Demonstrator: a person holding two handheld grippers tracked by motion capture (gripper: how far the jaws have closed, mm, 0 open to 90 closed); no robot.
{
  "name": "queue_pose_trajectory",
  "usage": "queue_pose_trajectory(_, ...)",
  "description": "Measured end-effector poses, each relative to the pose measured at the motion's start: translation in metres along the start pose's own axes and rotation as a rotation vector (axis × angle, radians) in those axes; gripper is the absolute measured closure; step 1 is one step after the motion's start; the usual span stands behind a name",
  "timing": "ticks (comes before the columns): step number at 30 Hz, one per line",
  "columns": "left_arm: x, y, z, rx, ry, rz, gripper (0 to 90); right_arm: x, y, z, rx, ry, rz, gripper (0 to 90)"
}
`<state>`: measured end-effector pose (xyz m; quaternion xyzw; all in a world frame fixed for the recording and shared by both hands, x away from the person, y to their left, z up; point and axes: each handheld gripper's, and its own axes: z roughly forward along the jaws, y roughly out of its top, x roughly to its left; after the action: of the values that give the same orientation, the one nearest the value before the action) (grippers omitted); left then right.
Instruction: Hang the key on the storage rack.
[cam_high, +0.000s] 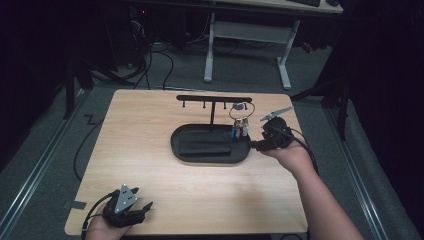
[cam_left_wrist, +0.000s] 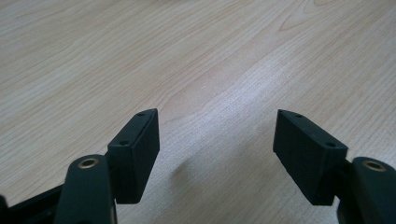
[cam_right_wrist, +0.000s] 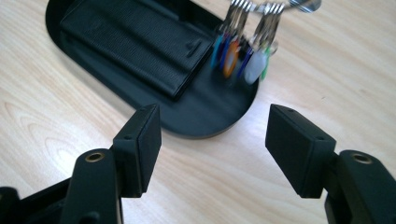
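Looking down, high view: a wooden table is carrying a black oval tray near its middle, with a T-shaped black hook rack rising from the tray's far side.
Wallet, high view: a black wallet is lying flat inside the tray, toward its middle.
Keys, high view: a bunch of keys on a ring is hanging from the rack's right end, dangling over the tray's right end.
Left gripper, high view: the left gripper is sitting at the table's near left corner, held in the person's left hand, well apart from the tray; its jaws are standing apart, holding nothing.
Right gripper, high view: the right gripper is hovering just beside the tray's right end, held in the right hand, pointing left toward the keys.
Left gripper view: the left gripper is facing bare wood grain, jaws spread wide, nothing between them.
Right gripper view: the right gripper is pointing at the tray's rounded end, jaws parted and empty.
Wallet, right gripper view: the wallet is lying in the tray.
Keys, right gripper view: the keys, with coloured heads, are hanging beyond the open jaws, just above the tray's floor; whether they are touching it, I cannot tell.
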<state>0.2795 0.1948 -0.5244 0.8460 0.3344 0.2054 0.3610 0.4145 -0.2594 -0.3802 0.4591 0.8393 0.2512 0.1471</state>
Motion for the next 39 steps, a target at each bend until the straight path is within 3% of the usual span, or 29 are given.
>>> queue_pose_trajectory(8, -0.001, 0.0, 0.003, 0.008, -0.004, 0.001, 32.2, 0.018, -0.04, 0.007, -0.063, -0.002, -0.024, 35.1)
queue_pose_trajectory(9, -0.002, 0.0, 0.004, 0.01, -0.007, 0.001, 32.1, 0.025, -0.055, 0.009, -0.093, 0.003, -0.023, 33.3)
queue_pose_trajectory(15, -0.004, 0.001, 0.006, 0.011, -0.007, 0.007, 32.4, 0.034, -0.082, 0.013, -0.159, 0.018, -0.014, 31.7)
queue_pose_trajectory(20, -0.007, 0.001, 0.007, 0.009, -0.013, 0.011, 32.0, 0.039, -0.116, 0.019, -0.25, 0.011, 0.028, 29.4)
queue_pose_trajectory(24, -0.011, 0.002, 0.008, -0.001, -0.026, 0.02, 31.4, 0.043, -0.14, 0.026, -0.287, 0.01, 0.051, 28.7)
queue_pose_trajectory(27, -0.014, 0.001, 0.011, 0.012, -0.044, 0.003, 30.5, 0.048, -0.16, 0.029, -0.312, 0.027, 0.059, 28.7)
queue_pose_trajectory(29, -0.016, 0.001, 0.012, 0.006, -0.058, 0.005, 30.1, 0.054, -0.183, 0.031, -0.396, -0.01, 0.071, 30.0)
queue_pose_trajectory(30, -0.016, 0.002, 0.011, 0.004, -0.063, 0.006, 30.1, 0.058, -0.195, 0.032, -0.423, -0.044, 0.07, 35.0)
queue_pose_trajectory(31, -0.017, 0.003, 0.011, -0.007, -0.069, 0.004, 30.1, 0.058, -0.197, 0.031, -0.374, -0.021, 0.099, 31.5)
queue_pose_trajectory(32, -0.018, 0.004, 0.011, -0.015, -0.074, 0.007, 30.1, 0.058, -0.198, 0.027, -0.394, 0.005, 0.124, 29.2)
queue_pose_trajectory(33, -0.019, 0.004, 0.011, -0.017, -0.077, 0.014, 30.1, 0.06, -0.201, 0.025, -0.438, -0.008, 0.122, 30.9)
queue_pose_trajectory(35, -0.02, 0.006, 0.012, -0.018, -0.077, 0.023, 29.9, 0.06, -0.202, 0.026, -0.411, -0.019, 0.112, 30.4)
queue_pose_trajectory(39, -0.021, 0.007, 0.012, -0.02, -0.079, 0.023, 29.9, 0.06, -0.2, 0.026, -0.432, -0.016, 0.099, 29.7)
